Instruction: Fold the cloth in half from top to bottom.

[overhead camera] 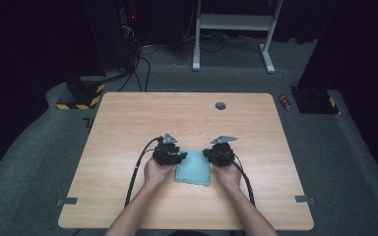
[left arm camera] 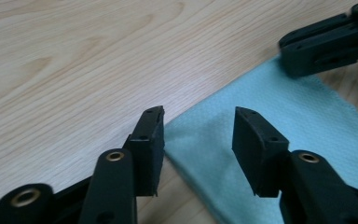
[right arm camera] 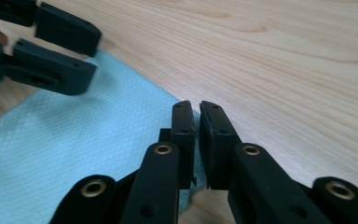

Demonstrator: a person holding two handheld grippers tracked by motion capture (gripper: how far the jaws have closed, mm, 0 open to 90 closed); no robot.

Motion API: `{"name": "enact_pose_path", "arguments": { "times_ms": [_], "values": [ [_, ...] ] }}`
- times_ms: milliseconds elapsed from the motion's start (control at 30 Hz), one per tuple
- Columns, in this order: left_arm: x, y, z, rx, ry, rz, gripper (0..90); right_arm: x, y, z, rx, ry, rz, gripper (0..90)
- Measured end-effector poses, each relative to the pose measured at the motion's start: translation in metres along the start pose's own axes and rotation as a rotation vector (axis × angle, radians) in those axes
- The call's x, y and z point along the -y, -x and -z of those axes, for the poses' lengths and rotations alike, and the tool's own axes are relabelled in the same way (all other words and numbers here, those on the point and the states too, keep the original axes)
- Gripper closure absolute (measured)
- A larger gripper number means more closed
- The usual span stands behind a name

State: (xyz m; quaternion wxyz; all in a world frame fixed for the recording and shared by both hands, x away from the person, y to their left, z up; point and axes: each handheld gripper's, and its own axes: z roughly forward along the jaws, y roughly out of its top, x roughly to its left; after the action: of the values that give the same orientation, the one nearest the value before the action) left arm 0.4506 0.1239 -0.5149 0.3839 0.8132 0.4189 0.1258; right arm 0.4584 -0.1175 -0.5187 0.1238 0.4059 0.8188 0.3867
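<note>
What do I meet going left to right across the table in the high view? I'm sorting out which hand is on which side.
Cable → left gripper → teal cloth → right gripper.

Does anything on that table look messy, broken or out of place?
Nothing stands out. The folded light-blue woven cloth lies flat on the light wooden table, with no spill or damage. The left gripper is open over one corner; the right gripper is nearly closed at another corner.
</note>
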Motion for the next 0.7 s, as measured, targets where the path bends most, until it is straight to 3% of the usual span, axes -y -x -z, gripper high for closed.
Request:
{"name": "enact_pose_path", "arguments": {
  "times_ms": [67, 267, 367, 467, 600, 700],
  "values": [
    [0.002, 0.001, 0.008, 0.007, 0.018, -0.002, 52.3, 0.001, 0.0, 0.004, -0.003, 0.004, -0.007, 80.7],
    [0.017, 0.022, 0.027, 0.029, 0.029, -0.064, 50.1, 0.01, -0.016, 0.02, -0.052, 0.023, 0.066, 76.9],
    [0.025, 0.029, 0.027, -0.01, -0.016, -0.098, 49.1, 0.018, -0.026, 0.023, -0.068, 0.01, 0.105, 74.3],
    [0.033, 0.029, 0.028, -0.033, -0.032, -0.118, 48.2, 0.026, -0.031, 0.02, -0.053, -0.018, 0.176, 72.5],
    [0.04, 0.026, 0.037, -0.025, -0.005, -0.091, 47.0, 0.028, -0.027, 0.026, -0.058, 0.009, 0.153, 67.9],
    [0.044, 0.021, 0.049, -0.009, 0.043, -0.041, 46.3, 0.028, -0.024, 0.039, -0.056, 0.042, 0.142, 66.2]
  ]
}}
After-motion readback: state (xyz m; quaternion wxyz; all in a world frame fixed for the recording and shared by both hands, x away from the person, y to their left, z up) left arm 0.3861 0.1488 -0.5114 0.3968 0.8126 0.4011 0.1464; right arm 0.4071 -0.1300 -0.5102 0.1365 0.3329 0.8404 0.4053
